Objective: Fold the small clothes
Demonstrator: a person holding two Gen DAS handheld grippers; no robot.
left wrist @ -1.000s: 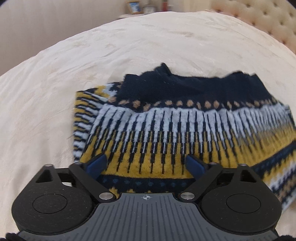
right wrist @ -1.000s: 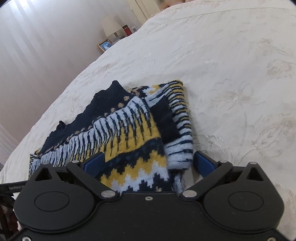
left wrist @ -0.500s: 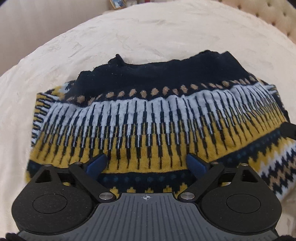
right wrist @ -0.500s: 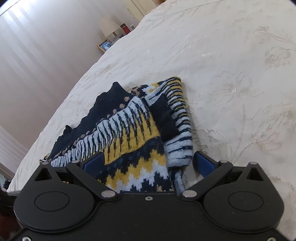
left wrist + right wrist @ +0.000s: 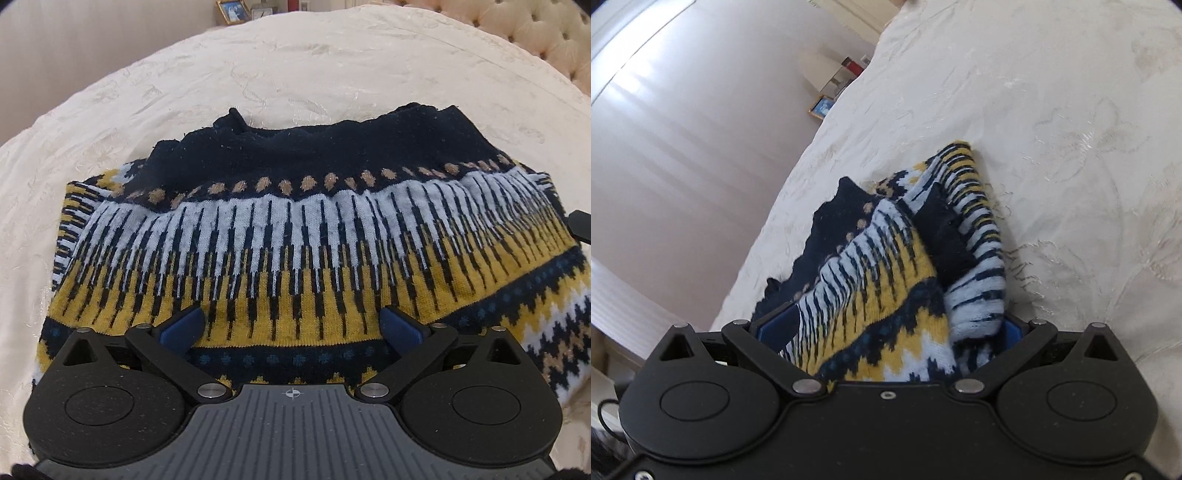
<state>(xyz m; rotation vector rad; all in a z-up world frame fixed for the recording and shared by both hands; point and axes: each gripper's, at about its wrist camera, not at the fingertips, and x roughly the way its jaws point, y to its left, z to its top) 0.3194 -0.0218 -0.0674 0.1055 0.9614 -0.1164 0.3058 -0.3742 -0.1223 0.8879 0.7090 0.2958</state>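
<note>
Left wrist view: left tongs (image 5: 290, 326) hover spread wide over the patterned sweater (image 5: 314, 236) lying on the bed (image 5: 295, 74). Right tongs (image 5: 886, 328), also spread, straddle its bunched end; clamping there risks grabbing uneven layers and skewing the fold.

matte black tool (image 5: 291, 326) bodies, blue finger pads (image 5: 181, 326), silver screws

the sweater (image 5: 295, 236) is knitted in navy, mustard yellow and pale blue-white: a plain navy band, tan dots, long spiky stripes, then zigzags (small blue dots between). the bedspread (image 5: 295, 66) is cream with tone-on-tone floral embroidery. each tool's pads (image 5: 181, 326) are blue on black.
</note>
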